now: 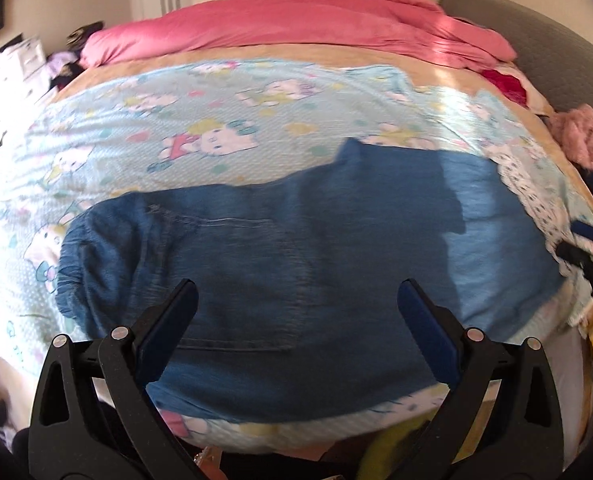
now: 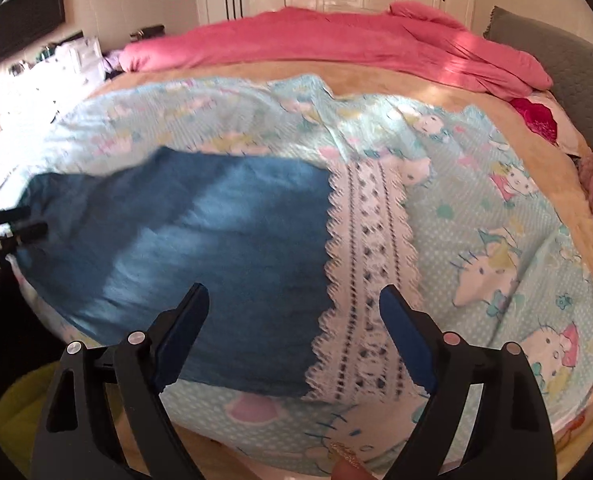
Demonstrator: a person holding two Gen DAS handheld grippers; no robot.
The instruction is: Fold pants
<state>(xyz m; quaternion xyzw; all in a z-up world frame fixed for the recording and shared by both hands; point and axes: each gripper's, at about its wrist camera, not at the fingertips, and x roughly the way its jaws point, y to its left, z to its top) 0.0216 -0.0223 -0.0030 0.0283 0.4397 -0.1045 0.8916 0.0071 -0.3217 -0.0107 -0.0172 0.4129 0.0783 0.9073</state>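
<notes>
- A pair of blue denim pants (image 1: pixel 280 248), with a white lace-trimmed hem (image 2: pixel 370 276) at the leg end, is lying flat across the near part of a pale blue cartoon-print bedsheet (image 1: pixel 144 120), waist end toward the left and lace end toward the right.
- The left gripper (image 1: pixel 298 300) is hovering over the seat of the pants with its jaws spread wide, nothing pinched between them.
- The right gripper (image 2: pixel 294 306) is hanging above the leg end near the lace, jaws likewise spread and holding nothing.
- A rumpled pink duvet (image 1: pixel 296 28) is lying along the far side of the bed, well apart from the pants.
- The denim is probably going to handle as soft but fairly heavy cloth, draping and sagging when lifted; the lace looks thin and likely to snag.
- Better holds are likely the gathered waistband on the left and the solid denim just beside the lace, pinching both layers together.
</notes>
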